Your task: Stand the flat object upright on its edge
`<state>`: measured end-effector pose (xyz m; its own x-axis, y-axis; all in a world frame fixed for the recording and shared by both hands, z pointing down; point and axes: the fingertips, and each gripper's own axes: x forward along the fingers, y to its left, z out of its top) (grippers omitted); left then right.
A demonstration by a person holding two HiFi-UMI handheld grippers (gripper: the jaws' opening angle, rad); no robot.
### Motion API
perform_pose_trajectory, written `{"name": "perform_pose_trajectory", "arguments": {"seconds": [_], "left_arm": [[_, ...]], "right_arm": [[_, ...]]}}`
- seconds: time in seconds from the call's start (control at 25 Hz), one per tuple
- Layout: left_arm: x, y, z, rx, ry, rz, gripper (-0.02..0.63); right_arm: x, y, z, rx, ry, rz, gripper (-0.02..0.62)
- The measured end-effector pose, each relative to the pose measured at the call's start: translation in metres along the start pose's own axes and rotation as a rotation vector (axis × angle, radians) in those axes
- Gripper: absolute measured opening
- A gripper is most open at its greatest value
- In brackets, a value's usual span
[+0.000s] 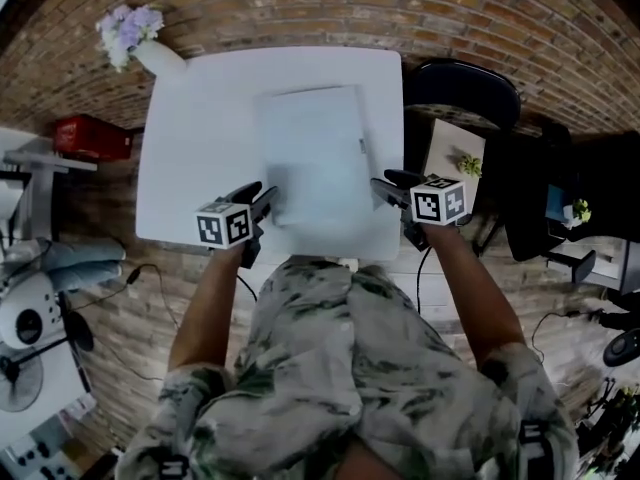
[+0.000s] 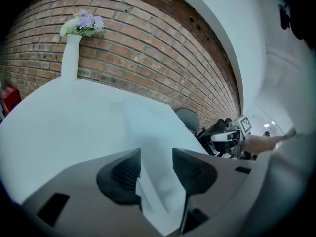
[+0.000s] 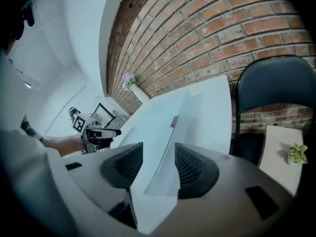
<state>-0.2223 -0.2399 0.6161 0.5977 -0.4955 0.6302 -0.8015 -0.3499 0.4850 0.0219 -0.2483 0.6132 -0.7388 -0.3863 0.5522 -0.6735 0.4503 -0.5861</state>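
A thin white rectangular board rests on the white tabletop. Its near corners sit between the parted fingers of the left gripper and right gripper.

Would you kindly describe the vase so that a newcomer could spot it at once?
Find the white table by the brick wall. At its far left corner stands a slim white vase. Unlike the pale flat panel mid-table, it is topped with purple flowers.
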Motion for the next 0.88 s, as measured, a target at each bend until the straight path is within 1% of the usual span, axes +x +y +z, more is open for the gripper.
{"name": "perform_pose_trajectory", "arguments": {"seconds": [0.2, 0.32, 0.52, 0.72, 0.88], "left_arm": [[0.021, 0.014, 0.005, -0.029, 0.033, -0.029, 0.207], [0.029, 0.022, 0.010, -0.065, 0.043, -0.047, 0.219], [0.043, 0.032, 0.013, -0.113, 0.068, -0.071, 0.242], [0.055, 0.037, 0.017, -0.128, 0.093, -0.089, 0.252], [0.060, 0.039, 0.014, -0.135, 0.122, -0.102, 0.259]], "right_arm": [[0.031, -0.015, 0.016, 0.024, 0.040, -0.001, 0.227], [0.046, -0.021, 0.023, 0.059, 0.062, 0.011, 0.242], [0.064, -0.030, 0.029, 0.088, 0.102, 0.024, 0.245], [0.076, -0.031, 0.032, 0.094, 0.138, 0.041, 0.248], [0.082, -0.036, 0.029, 0.099, 0.162, 0.030, 0.245]]}}
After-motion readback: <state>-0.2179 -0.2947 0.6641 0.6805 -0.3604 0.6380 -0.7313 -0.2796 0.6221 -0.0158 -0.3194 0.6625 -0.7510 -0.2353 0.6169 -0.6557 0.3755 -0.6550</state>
